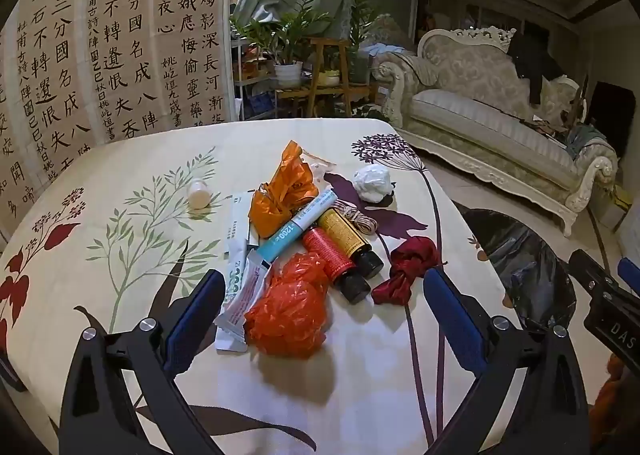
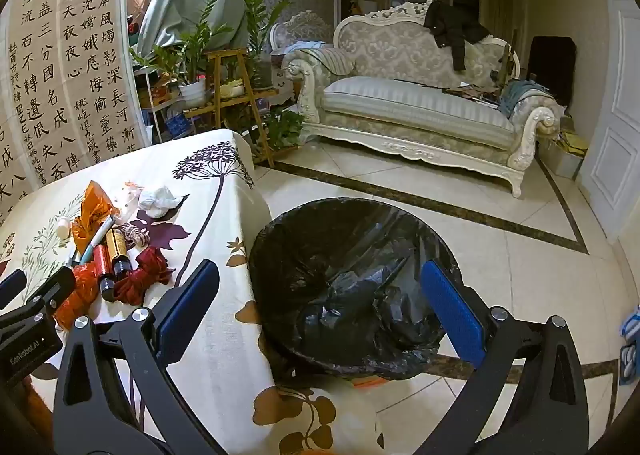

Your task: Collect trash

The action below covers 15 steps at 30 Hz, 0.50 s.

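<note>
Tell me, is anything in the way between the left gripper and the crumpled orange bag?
Nothing visible is. The left gripper is open, and the orange bag lies right ahead between its fingers on the table. Other trash sits behind and beside the bag, not in front of it.

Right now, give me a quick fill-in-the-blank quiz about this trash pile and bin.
1. The bin beside the table is lined with a ____ bag.
2. The crumpled tissue is ____ in colour.
3. The two dark bottles lie ____ each other.
4. The left hand-held gripper holds ____.

Answers: black; white; beside; nothing
</note>
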Each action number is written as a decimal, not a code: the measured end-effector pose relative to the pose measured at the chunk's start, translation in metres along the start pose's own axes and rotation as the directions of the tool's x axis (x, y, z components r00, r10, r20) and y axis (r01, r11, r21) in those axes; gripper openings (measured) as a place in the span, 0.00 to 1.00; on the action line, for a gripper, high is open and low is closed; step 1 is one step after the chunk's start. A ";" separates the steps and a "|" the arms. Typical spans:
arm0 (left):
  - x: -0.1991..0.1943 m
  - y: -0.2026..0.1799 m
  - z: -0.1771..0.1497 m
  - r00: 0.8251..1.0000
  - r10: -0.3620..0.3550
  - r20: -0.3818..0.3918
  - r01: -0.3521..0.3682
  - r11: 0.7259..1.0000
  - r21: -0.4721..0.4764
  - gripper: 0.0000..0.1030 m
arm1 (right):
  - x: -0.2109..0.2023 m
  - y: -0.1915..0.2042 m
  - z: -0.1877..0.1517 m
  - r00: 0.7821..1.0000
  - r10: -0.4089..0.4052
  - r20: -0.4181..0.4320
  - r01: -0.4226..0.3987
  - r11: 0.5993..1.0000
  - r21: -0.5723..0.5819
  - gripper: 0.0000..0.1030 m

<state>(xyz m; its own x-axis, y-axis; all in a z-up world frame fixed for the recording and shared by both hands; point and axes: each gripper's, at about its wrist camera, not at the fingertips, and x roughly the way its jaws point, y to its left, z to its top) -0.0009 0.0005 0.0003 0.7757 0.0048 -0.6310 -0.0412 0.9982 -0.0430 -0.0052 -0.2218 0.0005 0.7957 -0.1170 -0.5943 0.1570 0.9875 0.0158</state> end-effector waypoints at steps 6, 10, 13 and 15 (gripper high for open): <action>-0.001 -0.003 -0.001 1.000 0.009 -0.001 -0.009 1.000 0.017 0.94 | -0.001 -0.002 0.000 1.000 0.000 -0.002 0.000 1.000 0.004 0.96; 0.001 -0.005 -0.001 1.000 0.008 -0.005 -0.008 1.000 0.016 0.94 | 0.000 -0.003 -0.002 1.000 -0.001 0.001 0.001 1.000 0.000 0.96; 0.000 -0.006 -0.002 1.000 0.005 -0.007 -0.004 1.000 0.016 0.94 | 0.000 -0.004 -0.002 1.000 -0.005 0.000 0.005 1.000 0.000 0.96; -0.001 -0.008 0.000 1.000 0.000 -0.014 0.000 1.000 0.021 0.94 | 0.000 -0.005 -0.002 1.000 -0.006 -0.002 0.006 1.000 0.000 0.96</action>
<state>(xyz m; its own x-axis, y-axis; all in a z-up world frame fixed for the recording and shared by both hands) -0.0014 -0.0074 0.0015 0.7669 0.0042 -0.6417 -0.0282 0.9992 -0.0272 -0.0074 -0.2265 -0.0016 0.7937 -0.1225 -0.5958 0.1614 0.9868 0.0121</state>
